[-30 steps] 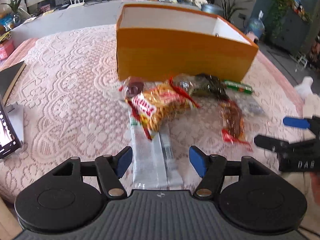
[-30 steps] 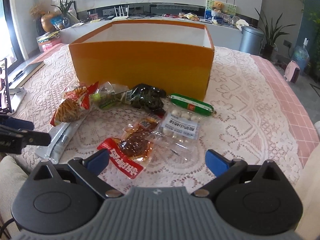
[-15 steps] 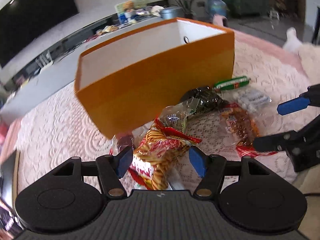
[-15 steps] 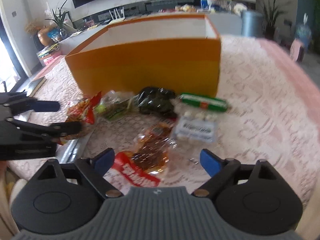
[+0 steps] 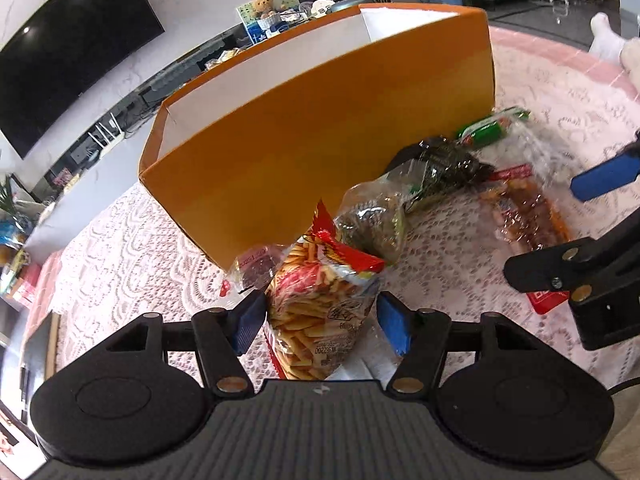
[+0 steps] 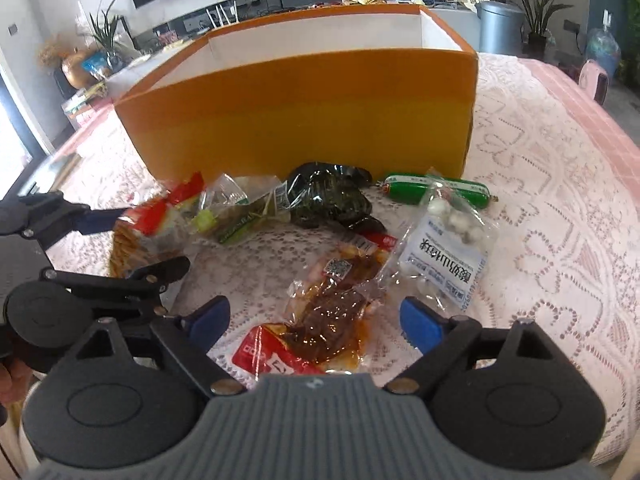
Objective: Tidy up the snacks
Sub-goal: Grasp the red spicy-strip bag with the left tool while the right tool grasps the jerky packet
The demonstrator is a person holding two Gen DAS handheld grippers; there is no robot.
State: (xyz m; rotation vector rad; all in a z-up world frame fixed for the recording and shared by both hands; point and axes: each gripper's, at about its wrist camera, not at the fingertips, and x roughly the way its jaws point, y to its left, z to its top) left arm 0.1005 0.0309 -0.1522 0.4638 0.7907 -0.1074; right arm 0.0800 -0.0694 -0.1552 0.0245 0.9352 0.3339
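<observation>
An orange box (image 5: 320, 140) (image 6: 300, 120) with an open top stands on the lace tablecloth, with snacks lying in front of it. My left gripper (image 5: 322, 324) (image 6: 136, 244) straddles a fries bag (image 5: 320, 308) (image 6: 132, 240). Its jaws are closing and the blue pads sit right at the bag's sides. My right gripper (image 6: 316, 320) (image 5: 568, 224) hangs over a brown meat packet (image 6: 332, 312) (image 5: 524, 208) with a red label. Its jaws are closing too, still clear of the packet.
A green sausage (image 6: 436, 192), a clear packet of white balls (image 6: 444, 256), a dark packet (image 6: 324, 200) and a clear greens packet (image 6: 240, 212) lie along the box front. A small dark-red packet (image 5: 256, 264) lies beside the fries bag. The table's edge runs along the right.
My left gripper has rolled and come forward and down until the fries bag is between its fingers. My right gripper has drawn nearer the meat packet and its jaws have narrowed.
</observation>
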